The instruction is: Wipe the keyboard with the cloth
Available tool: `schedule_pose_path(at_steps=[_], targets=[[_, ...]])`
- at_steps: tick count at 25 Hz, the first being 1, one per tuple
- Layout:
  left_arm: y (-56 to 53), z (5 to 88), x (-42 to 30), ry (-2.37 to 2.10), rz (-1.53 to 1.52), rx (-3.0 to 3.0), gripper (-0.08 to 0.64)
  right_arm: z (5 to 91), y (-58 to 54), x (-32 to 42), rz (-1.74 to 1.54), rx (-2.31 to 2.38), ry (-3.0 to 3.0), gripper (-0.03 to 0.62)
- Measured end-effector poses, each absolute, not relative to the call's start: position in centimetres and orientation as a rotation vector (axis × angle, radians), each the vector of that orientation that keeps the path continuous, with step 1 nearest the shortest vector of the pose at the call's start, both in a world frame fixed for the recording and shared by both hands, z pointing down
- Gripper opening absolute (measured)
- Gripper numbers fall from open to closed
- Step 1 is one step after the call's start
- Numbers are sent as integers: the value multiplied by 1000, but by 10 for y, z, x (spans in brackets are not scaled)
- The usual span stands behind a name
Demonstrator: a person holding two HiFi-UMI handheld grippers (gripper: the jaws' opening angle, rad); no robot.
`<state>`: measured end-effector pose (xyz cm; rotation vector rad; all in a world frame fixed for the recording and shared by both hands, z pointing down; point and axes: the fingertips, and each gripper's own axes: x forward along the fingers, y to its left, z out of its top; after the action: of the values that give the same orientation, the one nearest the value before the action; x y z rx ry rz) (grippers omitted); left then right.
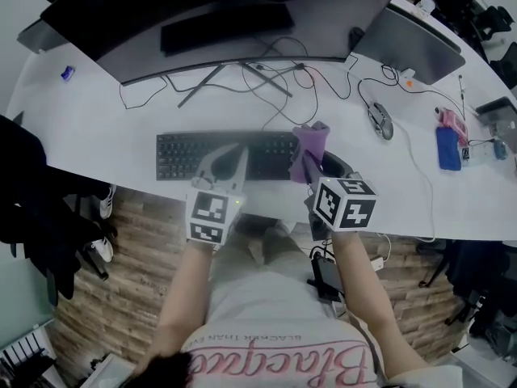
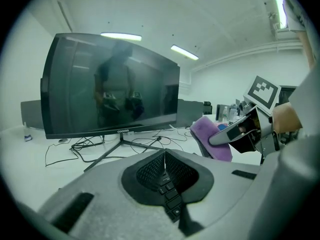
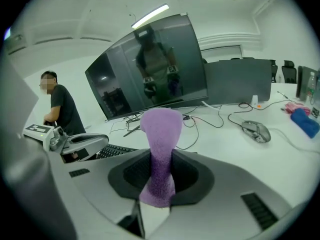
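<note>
The purple cloth [image 3: 160, 129] looks soft, fleecy and light. It stands as a rounded wad over the keyboard's right end, with the right gripper [image 3: 159, 166] clenched on its lower part. Being limp, it is best pinched low in a bunched fold, as here, so a firm pad sticks out. The keyboard [image 1: 182, 156] is flat, black hard plastic with ridged key rows. It probably slides easily on the smooth white counter [image 1: 97, 128]. The left gripper [image 2: 164, 156] is clenched on nothing above the keyboard's middle.
</note>
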<state>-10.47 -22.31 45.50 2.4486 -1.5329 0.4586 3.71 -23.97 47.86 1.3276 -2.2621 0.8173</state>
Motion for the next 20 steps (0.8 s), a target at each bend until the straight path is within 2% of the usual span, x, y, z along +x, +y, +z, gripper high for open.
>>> schedule_pose_path(at_steps=[20], targets=[[-177,468,-278,-1704,444,2265,8,472,-177,-184,827,945,-2418,87]])
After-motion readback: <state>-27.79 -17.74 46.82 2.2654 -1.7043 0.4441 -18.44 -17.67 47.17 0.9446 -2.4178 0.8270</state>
